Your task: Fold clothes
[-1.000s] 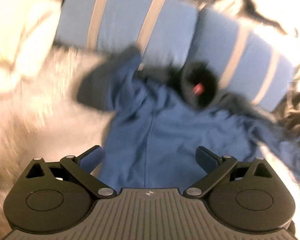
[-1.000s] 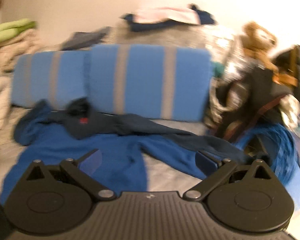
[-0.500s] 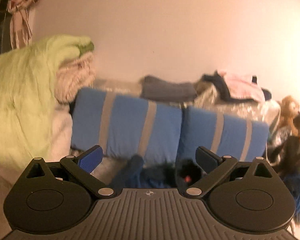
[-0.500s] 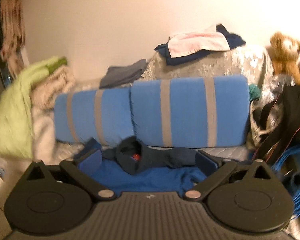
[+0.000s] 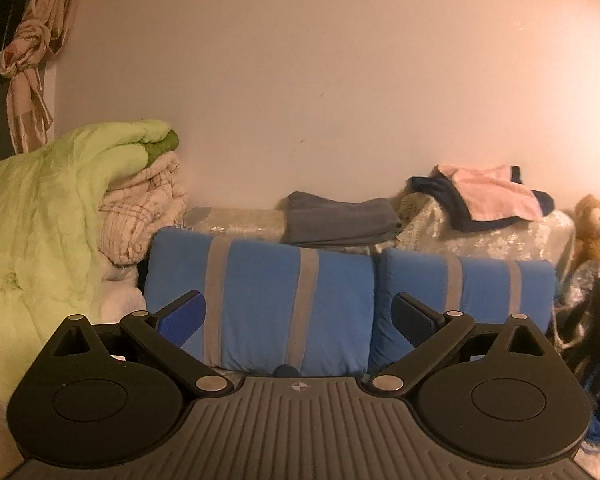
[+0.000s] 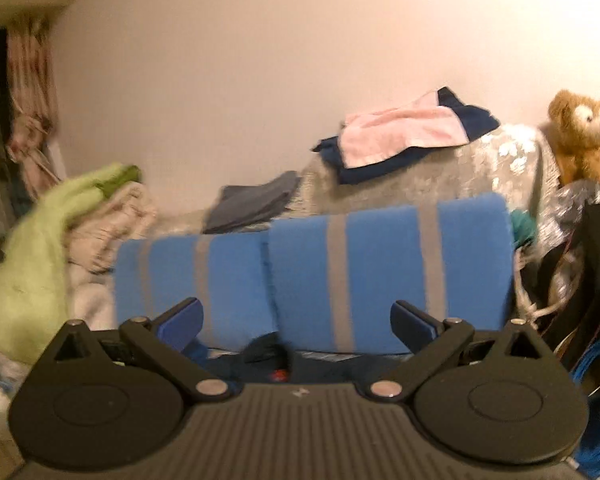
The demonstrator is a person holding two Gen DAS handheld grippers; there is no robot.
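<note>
Holding both tools level and aimed at the wall, neither has anything in its grasp: the left gripper [image 5: 298, 316] has its fingers [image 5: 182, 316] spread wide with only the pillows showing between them, and the right gripper [image 6: 296, 320] is likewise wide open and empty. Judged step: between grasps, not yet reaching for the garment. The task's thing, a dark blue garment [image 6: 260, 358] with a small red mark, shows only as a sliver on the bed just above the right tool's body, at the foot of the pillows; in the left view a tiny dark bump at the tool's top edge may be part of it, cannot tell. How it lies, flat or bunched, is hidden. Next move calls for tipping both tools down to bring the garment into view, then picking two matching edge or corner points before closing. Risk, as a guess: pinching the bedding along with the cloth. Room: two blue pillows [image 5: 260, 300] with grey stripes stand along the far edge of the bed, against a covered ledge carrying a folded grey cloth [image 5: 340, 220] and a pink towel [image 5: 492, 192] on dark cloth. At the far left corner, a green quilt [image 5: 52, 200] is heaped over pale blankets, tied curtain [image 5: 28, 52] above. Right edge: a teddy bear [image 6: 580, 132], dark bags, blue cord. Plain wall behind.
</note>
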